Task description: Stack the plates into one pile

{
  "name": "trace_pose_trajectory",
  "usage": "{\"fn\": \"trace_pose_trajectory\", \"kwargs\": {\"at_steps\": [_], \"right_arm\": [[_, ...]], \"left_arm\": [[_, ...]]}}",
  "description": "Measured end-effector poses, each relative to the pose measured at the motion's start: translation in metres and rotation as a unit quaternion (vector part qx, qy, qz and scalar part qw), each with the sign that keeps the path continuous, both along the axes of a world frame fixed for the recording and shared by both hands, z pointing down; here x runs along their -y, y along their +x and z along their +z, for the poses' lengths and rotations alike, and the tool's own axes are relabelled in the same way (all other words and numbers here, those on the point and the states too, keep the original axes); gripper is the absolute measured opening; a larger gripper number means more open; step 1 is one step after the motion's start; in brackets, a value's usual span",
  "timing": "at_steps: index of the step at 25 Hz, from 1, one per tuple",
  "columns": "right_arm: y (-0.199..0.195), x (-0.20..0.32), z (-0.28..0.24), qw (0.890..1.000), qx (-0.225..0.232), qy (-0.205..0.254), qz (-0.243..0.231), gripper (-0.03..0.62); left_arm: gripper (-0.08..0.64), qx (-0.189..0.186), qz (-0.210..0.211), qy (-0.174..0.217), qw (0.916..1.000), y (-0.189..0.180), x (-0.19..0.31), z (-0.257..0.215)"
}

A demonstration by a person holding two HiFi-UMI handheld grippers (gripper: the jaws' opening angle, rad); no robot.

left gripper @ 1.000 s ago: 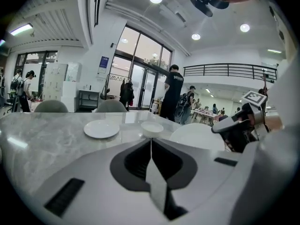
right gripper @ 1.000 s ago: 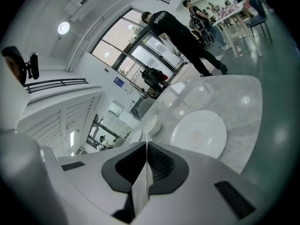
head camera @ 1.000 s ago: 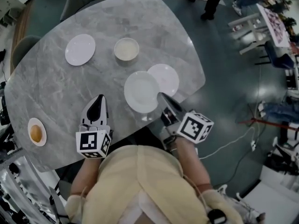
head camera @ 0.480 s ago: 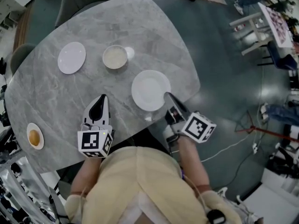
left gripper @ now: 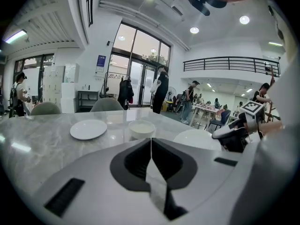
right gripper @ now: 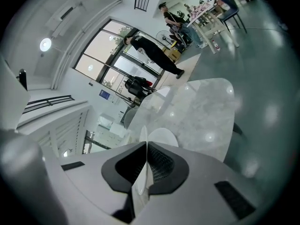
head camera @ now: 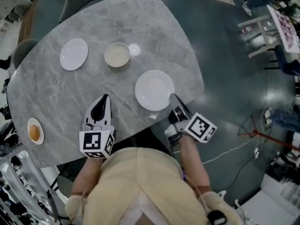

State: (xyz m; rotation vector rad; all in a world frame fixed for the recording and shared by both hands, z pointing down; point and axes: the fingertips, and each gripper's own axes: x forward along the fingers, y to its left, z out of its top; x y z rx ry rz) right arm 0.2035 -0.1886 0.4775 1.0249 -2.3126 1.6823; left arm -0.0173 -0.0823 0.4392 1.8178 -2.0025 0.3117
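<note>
My right gripper (head camera: 172, 97) is shut on the right rim of a white plate (head camera: 154, 89) near the table's front right edge. In the right gripper view that plate's rim (right gripper: 164, 136) shows as a thin white edge between the shut jaws (right gripper: 146, 145). It covers a second plate, which is hidden; whether they touch I cannot tell. Another white plate (head camera: 73, 54) lies at the far left, also seen as plate (left gripper: 88, 129). My left gripper (head camera: 103, 98) hovers shut and empty over the table's front, left of the held plate (left gripper: 197, 137).
A cream bowl (head camera: 116, 54) stands between the two visible plates, with a bright ceiling-light reflection beside it. A small dish holding something orange (head camera: 34, 131) sits by the grey marble table's (head camera: 56, 93) left edge. The table edge drops off just right of my right gripper.
My right gripper has carried its plate to the right, over the second plate that lay beside it; that plate is now covered. The left gripper has barely shifted.
</note>
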Motion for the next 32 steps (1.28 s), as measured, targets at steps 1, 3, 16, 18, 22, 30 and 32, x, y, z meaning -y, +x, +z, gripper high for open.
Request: {"fn": "trace_pose_trajectory", "kwargs": {"at_steps": [1,3,16,18,22,30,32], "right_arm": [[0.001,0.000,0.003,1.000,0.001,-0.005,0.004,0.012],[0.002,0.001,0.009,1.000,-0.008,-0.006,0.008,0.012],[0.005,0.001,0.035,0.992,-0.122,0.013,0.003,0.014],[0.007,0.001,0.036,0.990,-0.136,0.020,0.002,0.018],[0.011,0.001,0.040,0.986,-0.164,0.037,-0.007,0.039],[0.010,0.003,0.046,0.949,-0.276,0.128,-0.080,0.132],[0.010,0.005,0.043,0.938,-0.300,0.150,-0.086,0.143]], "left_arm": [[0.003,0.000,-0.003,-0.002,1.0000,0.000,-0.001,0.001],[0.003,0.000,-0.007,-0.005,1.0000,-0.001,-0.004,0.003],[0.003,0.000,-0.022,-0.002,0.9998,-0.002,-0.016,0.003],[0.003,0.000,-0.023,-0.003,0.9997,-0.002,-0.018,0.003],[0.003,-0.008,-0.027,-0.001,0.9996,-0.002,-0.023,0.004],[0.003,-0.018,-0.041,0.001,0.9990,-0.008,-0.043,0.003],[0.003,-0.019,-0.043,0.002,0.9989,-0.011,-0.049,0.001]]}}
